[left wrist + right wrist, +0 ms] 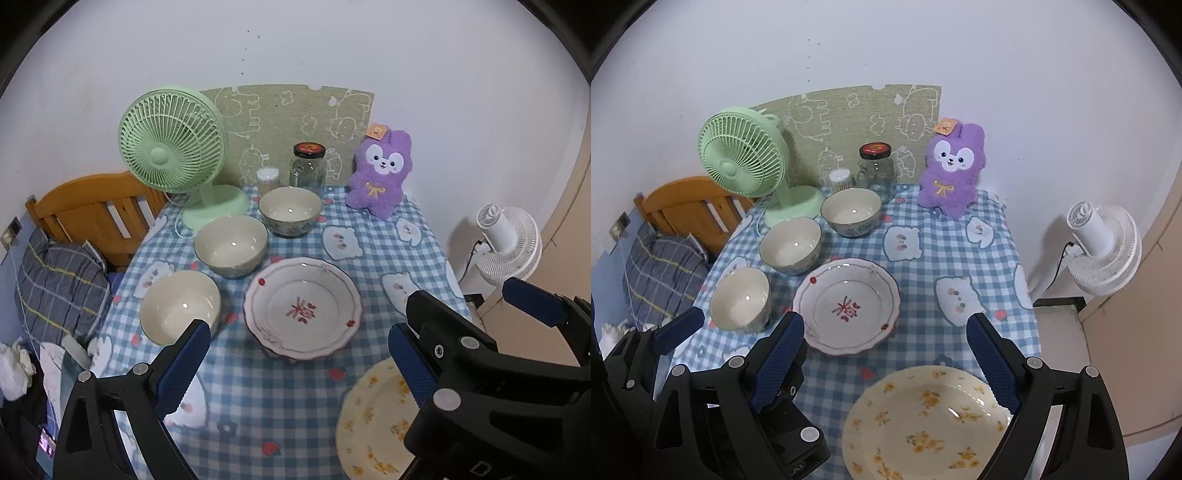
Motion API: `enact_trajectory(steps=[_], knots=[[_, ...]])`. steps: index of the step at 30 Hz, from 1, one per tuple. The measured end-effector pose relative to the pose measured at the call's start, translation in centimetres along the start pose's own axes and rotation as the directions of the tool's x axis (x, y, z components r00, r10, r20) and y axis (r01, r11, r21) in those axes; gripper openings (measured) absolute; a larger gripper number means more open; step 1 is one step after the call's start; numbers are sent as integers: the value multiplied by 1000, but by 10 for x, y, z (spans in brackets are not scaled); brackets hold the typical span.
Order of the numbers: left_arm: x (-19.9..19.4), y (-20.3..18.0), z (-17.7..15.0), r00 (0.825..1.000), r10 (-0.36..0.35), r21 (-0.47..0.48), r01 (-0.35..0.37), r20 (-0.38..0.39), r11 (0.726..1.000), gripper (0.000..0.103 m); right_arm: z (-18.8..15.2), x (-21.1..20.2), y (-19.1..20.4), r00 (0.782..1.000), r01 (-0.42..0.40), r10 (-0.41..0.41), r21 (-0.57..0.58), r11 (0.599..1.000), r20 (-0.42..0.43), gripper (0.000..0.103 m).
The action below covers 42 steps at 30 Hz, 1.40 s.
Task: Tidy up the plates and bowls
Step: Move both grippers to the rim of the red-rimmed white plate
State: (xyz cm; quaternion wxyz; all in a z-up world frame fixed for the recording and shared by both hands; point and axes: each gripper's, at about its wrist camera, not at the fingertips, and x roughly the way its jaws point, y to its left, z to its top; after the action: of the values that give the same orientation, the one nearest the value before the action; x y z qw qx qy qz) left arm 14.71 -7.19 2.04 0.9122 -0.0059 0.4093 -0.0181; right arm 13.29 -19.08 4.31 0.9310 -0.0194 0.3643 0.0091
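Landmark: red-flowered plate (pixel 846 305), mid-table on the blue checked cloth (pixel 923 269)

Three cream bowls run in a diagonal row off its left rim toward the back: near bowl (pixel 740 299), middle bowl (pixel 791 244), far bowl (pixel 851 211); narrow gaps between them, the middle one close to the plate's rim

Yellow-flowered plate (pixel 923 421) lies in front of the landmark, at the near table edge, a strip of bare cloth between the two

Right of the landmark: open cloth out to the right table edge

Behind it: green fan (pixel 742 162), glass jar (pixel 877 168), purple plush (pixel 951 170) against the wall

Right gripper (pixel 884 354) jaws spread wide, nothing between them, above the yellow-flowered plate

Left gripper (pixel 299 354) also wide, empty, in front of the landmark
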Motion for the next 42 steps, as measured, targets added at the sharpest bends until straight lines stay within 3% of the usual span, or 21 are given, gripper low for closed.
enact_trajectory(steps=[8,26,32,36,42], knots=[[26,14,11,1000,-3,43,3,3,999,97,10,27,16,1000,27,-27,32,999,-5,92],[102,27,23,997,-21,32,24,-75,999,97,21,105,18,996,71,-67,81,994,-62,92],[135,33,20,993,6,20,-3,-122,1000,88,16,135,13,996,60,-52,109,992,-78,92],[154,34,17,990,-26,10,28,-141,1000,84,15,153,10,995,69,-59,119,991,-86,91],[178,29,15,987,-13,20,17,-161,1000,84,12,177,3,991,84,-71,120,989,-110,85]])
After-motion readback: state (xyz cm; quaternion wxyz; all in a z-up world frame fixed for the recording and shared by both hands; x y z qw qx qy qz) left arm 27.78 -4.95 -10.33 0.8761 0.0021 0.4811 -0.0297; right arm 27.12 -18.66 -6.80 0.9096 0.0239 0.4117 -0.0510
